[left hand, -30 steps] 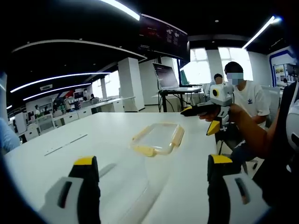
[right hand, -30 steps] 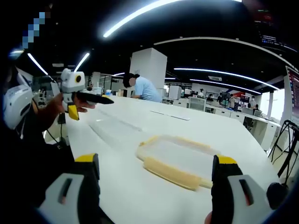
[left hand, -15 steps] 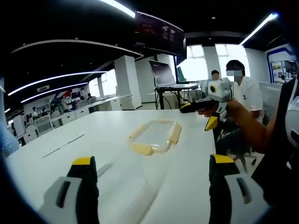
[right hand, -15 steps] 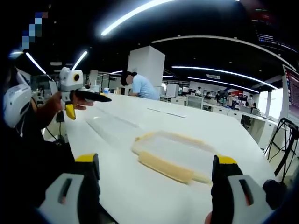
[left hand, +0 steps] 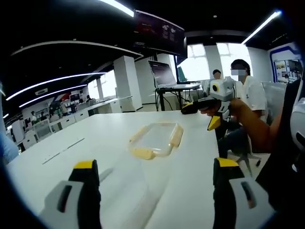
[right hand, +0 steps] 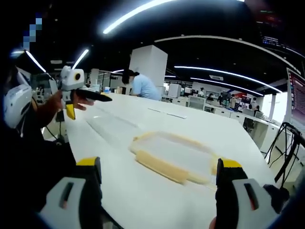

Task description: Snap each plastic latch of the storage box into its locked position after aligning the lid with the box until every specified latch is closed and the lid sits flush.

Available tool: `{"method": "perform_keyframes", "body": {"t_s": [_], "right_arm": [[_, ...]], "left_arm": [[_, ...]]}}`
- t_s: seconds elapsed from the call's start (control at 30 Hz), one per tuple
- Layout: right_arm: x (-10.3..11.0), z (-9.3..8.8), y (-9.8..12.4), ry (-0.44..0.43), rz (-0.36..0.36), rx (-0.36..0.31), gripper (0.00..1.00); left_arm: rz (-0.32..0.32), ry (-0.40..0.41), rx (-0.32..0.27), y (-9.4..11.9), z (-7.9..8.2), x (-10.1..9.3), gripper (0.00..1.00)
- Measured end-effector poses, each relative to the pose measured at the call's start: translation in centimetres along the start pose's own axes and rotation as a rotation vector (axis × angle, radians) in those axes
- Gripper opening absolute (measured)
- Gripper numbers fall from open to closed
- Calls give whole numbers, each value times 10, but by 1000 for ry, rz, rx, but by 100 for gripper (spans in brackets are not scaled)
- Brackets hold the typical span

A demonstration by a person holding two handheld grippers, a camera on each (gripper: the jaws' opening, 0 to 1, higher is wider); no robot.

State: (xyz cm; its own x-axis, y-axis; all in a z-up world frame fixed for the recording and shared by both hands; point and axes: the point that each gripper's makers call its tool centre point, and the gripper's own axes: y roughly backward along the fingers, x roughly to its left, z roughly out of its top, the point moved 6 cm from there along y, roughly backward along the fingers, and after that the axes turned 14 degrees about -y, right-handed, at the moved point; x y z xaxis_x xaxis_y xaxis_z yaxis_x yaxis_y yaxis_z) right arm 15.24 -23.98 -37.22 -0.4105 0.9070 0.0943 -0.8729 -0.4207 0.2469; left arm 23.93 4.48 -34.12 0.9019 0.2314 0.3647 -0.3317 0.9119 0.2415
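Note:
A clear lid point(left hand: 155, 138) with pale yellow latches along its edges lies flat on the white table point(left hand: 86, 143); the right gripper view has the lid point(right hand: 174, 152) just ahead. A faint clear box shape point(right hand: 112, 128) lies beside it, hard to make out. My left gripper point(left hand: 155, 164) is open above the table, short of the lid, holding nothing. My right gripper point(right hand: 158, 163) is open too, with the lid's near latch between and beyond its jaws. Each gripper is held in a hand off the table's edge, seen from the other view: right gripper point(left hand: 187, 108), left gripper point(right hand: 106, 98).
The table is long and white, with its edge close on my side. A seated person point(left hand: 248, 95) is behind the right gripper, and another person point(right hand: 143, 88) sits at the far end. A laptop on a stand point(left hand: 167, 78) lies beyond the table.
Both views have shifted a little, so the cameras moved slightly. The lid lies where it was, and both grippers stay open and apart from it.

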Motion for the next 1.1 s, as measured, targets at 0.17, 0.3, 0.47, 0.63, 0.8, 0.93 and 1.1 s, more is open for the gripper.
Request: {"method": "perform_keyframes", "body": {"t_s": [0.17,0.3,0.47,0.63,0.8,0.93,1.1], "right_arm": [[-4,3,3,14,-2,9,100],[-7,6,3,21,-1,14,100],[-9,9,5,36,-6,20,100],[-9,10,6,46,-3,26,100],[-11,15,9,62,-5,28,100],[-8,18,11,74,0,25,100],[-9,20,12,81,-3,30,100]], "left_arm": [[-5,-12,2,-3,4,1,98],[-10,-13,3,-7,5,4,98],[-23,-17,10,-10,6,3,98],[-30,-26,10,-13,10,0,98],[-34,-33,2,-14,17,0,98],[-39,-45,2,-15,20,-1,98],[-36,-59,6,-15,25,1,98]]}}
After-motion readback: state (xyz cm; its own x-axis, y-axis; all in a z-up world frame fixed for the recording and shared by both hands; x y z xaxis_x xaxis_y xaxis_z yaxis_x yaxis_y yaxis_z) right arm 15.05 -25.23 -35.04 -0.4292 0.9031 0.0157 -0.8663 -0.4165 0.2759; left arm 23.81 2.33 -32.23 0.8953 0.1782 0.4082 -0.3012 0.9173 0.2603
